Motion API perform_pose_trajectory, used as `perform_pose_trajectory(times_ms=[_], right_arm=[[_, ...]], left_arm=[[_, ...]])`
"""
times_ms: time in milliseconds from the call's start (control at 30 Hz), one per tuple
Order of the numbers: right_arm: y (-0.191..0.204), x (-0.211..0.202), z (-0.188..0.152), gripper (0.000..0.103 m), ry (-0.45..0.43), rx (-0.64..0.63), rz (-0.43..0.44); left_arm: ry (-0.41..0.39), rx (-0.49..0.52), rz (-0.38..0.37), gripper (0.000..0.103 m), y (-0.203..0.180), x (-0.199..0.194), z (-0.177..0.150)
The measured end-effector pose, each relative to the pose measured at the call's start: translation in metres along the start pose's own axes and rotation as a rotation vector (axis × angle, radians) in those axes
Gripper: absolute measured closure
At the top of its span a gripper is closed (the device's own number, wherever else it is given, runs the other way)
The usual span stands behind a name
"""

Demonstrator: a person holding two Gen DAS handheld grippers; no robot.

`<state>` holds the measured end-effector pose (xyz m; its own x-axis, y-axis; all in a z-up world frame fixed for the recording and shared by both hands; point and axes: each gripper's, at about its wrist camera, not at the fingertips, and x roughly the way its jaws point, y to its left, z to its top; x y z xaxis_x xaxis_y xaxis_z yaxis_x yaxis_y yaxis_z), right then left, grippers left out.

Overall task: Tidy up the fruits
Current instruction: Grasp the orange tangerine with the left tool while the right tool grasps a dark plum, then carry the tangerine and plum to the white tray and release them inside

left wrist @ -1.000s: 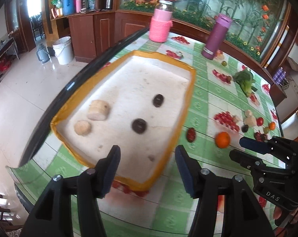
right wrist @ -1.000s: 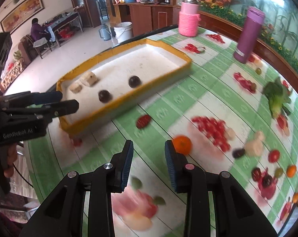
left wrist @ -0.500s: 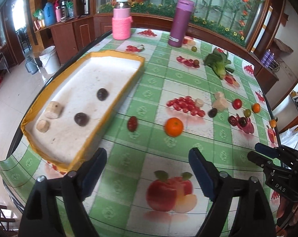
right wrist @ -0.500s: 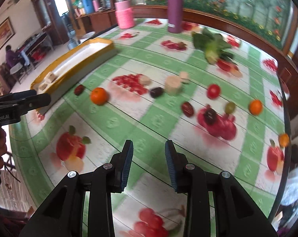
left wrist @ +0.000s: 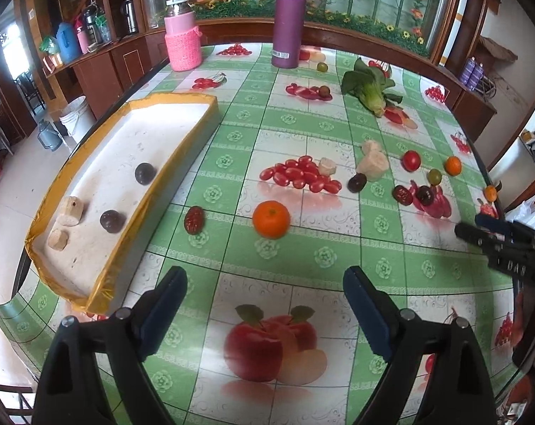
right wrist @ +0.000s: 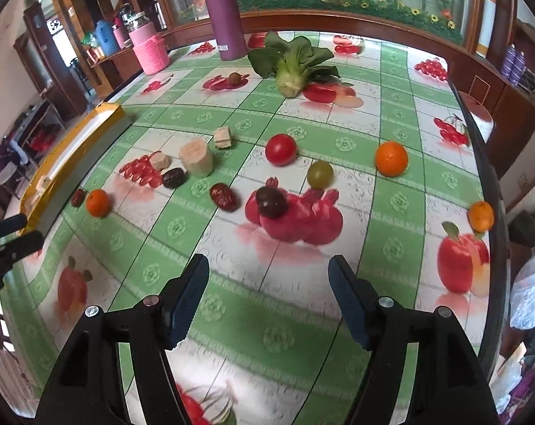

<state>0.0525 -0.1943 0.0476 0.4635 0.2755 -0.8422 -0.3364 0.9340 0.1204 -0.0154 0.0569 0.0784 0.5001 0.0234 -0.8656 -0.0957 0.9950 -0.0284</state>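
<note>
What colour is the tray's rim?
Yellow-orange, around a white inside; the tray shows best in the left wrist view.

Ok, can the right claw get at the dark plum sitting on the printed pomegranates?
Probably yes. The right claw is opening with nothing between its fingers, and only bare tablecloth lies between it and the dark plum. The red date beside it sits apart.

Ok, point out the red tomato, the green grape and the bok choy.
red tomato (right wrist: 281, 149): right wrist view, middle of its skin.
green grape (right wrist: 320, 174): right wrist view, its centre.
bok choy (right wrist: 289, 74): right wrist view, pale stem base.
</note>
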Motion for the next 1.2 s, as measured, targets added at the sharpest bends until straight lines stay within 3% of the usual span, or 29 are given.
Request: perform_pose_trajectory(times_ms=[200,367,433,533,833,900,967,1000,1100,1200], right_arm=[[-0.001,0.031,0.024,0.038,0.003,-0.049,-0.006],[0.008,0.055,0.032,0.057,0.047,-0.150,-0.024],[0.008,0.062,0.031,0.070,0.063,-0.172,-0.016],[0.007,0.061,0.031,0.081,0.037,-0.194,-0.044],[-0.004,0.045,0.025,0.081,0.015,-0.139,0.026],[-0.004,0.041,0.024,0.081,0.010,-0.143,0.029],[-0.005,0.036,0.024,0.081,0.000,-0.151,0.031],[-0.005,0.034,0.023,0.081,0.003,-0.152,0.035],[-0.007,0.034,0.020,0.081,0.036,-0.160,0.034],[-0.004,0.033,0.019,0.081,0.055,-0.191,0.005]], left_arm=[[0.029,-0.008,0.020,0.012,0.009,0.009,0.001],[0.054,-0.003,0.029,0.012,0.012,0.017,0.006],[0.062,0.010,0.031,0.012,0.010,0.021,0.009],[0.075,0.035,0.036,0.011,0.004,0.030,0.014],[0.105,0.070,0.074,0.012,-0.018,0.074,0.039],[0.112,0.063,0.062,0.021,-0.017,0.081,0.042],[0.136,0.037,0.041,0.051,-0.013,0.090,0.041],[0.139,0.023,0.026,0.059,-0.011,0.095,0.040],[0.094,0.002,0.020,0.065,-0.009,0.095,0.037],[0.109,-0.009,0.009,0.065,-0.010,0.092,0.034]])
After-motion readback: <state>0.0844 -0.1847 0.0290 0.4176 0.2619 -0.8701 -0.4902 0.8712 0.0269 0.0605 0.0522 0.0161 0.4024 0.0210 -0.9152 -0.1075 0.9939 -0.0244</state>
